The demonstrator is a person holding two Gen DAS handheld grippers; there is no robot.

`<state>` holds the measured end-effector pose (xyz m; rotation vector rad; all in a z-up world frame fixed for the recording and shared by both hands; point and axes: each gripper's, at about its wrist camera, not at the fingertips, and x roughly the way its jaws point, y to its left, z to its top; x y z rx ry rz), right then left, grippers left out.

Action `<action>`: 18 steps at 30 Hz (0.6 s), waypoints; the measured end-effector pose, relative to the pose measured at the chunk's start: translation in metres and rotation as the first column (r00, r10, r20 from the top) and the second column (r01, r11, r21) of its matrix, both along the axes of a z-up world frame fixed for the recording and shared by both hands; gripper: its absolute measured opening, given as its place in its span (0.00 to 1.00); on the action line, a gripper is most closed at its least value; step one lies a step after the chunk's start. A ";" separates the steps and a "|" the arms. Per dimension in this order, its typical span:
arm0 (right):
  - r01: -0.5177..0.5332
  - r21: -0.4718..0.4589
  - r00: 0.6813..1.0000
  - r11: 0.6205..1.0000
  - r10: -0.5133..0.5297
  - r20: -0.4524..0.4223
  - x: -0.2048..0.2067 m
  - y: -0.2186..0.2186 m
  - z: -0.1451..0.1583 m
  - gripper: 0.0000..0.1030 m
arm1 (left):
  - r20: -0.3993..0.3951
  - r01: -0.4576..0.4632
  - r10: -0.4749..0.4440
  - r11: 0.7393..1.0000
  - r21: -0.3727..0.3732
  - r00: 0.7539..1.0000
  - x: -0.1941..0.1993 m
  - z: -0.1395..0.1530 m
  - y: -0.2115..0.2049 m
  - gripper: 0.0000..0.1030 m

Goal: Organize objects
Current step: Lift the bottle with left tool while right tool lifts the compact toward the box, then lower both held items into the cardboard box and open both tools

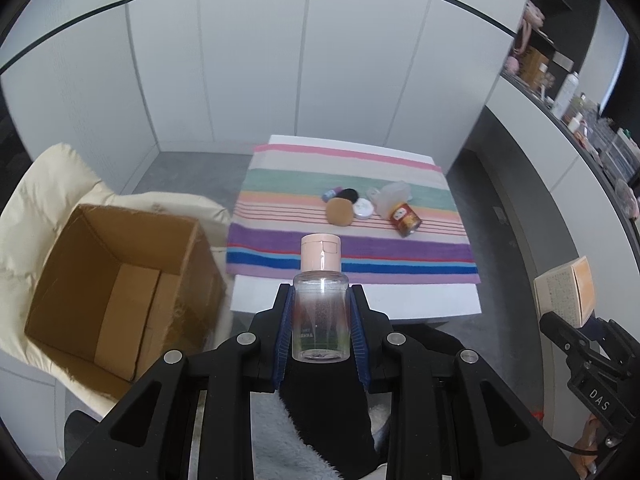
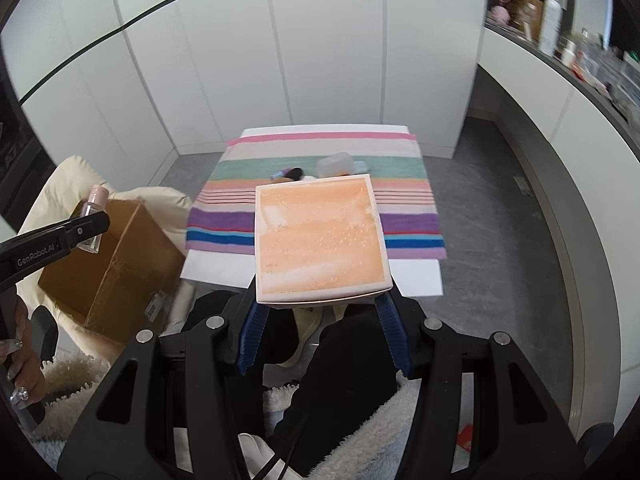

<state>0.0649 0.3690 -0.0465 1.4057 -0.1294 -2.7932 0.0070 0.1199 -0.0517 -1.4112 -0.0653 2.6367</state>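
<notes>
Still, my left gripper (image 1: 320, 320) squeezed the little clear bottle (image 1: 320, 304) and my right gripper (image 2: 322, 322) pinched the orange box (image 2: 322, 240), which I feared could slip before reaching the cardboard box (image 1: 120, 280) at nine o'clock.

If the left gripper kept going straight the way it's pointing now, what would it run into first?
Probably the near edge of the white table with the striped towel, ahead past the held bottle. The cardboard box sits off to the side. Depth is uncertain.

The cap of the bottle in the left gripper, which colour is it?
Pale pink; the cap shows best in the left wrist view.
</notes>
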 end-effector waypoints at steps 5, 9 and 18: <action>-0.096 -0.005 0.995 0.995 0.096 0.001 -0.009 -0.036 -0.002 0.53 | -0.014 -0.073 0.073 0.997 -0.014 0.997 0.006 0.003 -0.033 0.27; -0.179 -0.005 0.984 0.984 0.179 0.004 -0.016 -0.070 -0.004 0.53 | -0.013 -0.141 0.141 0.990 -0.015 0.990 0.013 0.001 -0.064 0.27; -0.388 -0.017 0.921 0.921 0.388 0.016 -0.021 -0.155 -0.011 0.53 | 0.002 -0.301 0.301 0.953 -0.018 0.954 0.033 -0.006 -0.135 0.27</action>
